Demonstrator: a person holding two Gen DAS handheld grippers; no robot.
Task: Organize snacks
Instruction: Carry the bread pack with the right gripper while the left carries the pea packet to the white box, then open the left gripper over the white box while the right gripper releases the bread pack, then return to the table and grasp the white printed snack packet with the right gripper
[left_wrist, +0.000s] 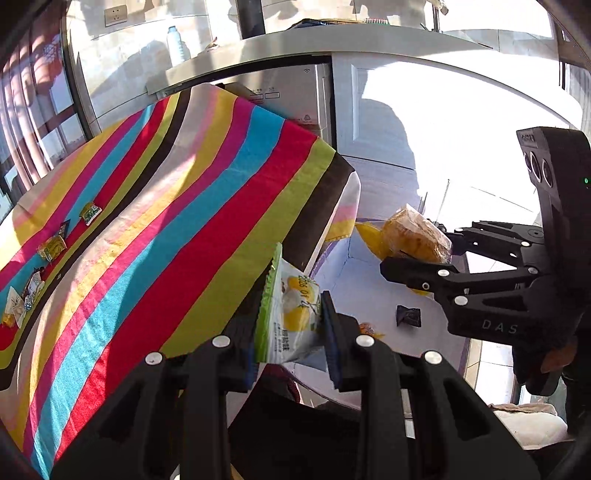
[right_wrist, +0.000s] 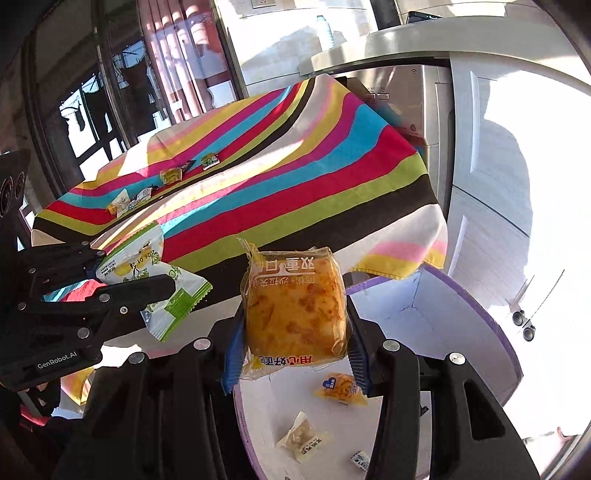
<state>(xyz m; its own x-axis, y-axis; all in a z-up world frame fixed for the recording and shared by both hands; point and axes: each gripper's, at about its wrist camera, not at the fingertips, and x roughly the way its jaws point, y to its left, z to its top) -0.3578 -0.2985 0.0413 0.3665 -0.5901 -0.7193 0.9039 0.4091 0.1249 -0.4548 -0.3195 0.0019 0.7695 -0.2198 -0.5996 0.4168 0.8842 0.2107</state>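
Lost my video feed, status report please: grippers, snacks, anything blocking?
Left gripper shut on green-white snack packet. Right gripper shut on wrapped yellow cake, above the white box. Nothing blocking.

I am in a home, in a sunlit kitchen or dining corner. A desk under a bright striped cloth (left_wrist: 192, 206) carries small wrapped snacks (right_wrist: 173, 175). Behind it a pale counter (left_wrist: 295, 44) runs along the wall with a plastic bottle (left_wrist: 177, 44) on it, a white built-in appliance (left_wrist: 295, 96) below, and panelled white cabinet doors (right_wrist: 491, 147) beside that. A wall socket (left_wrist: 115, 15) sits above, and tall windows (right_wrist: 92, 103) with curtains let the sun in.
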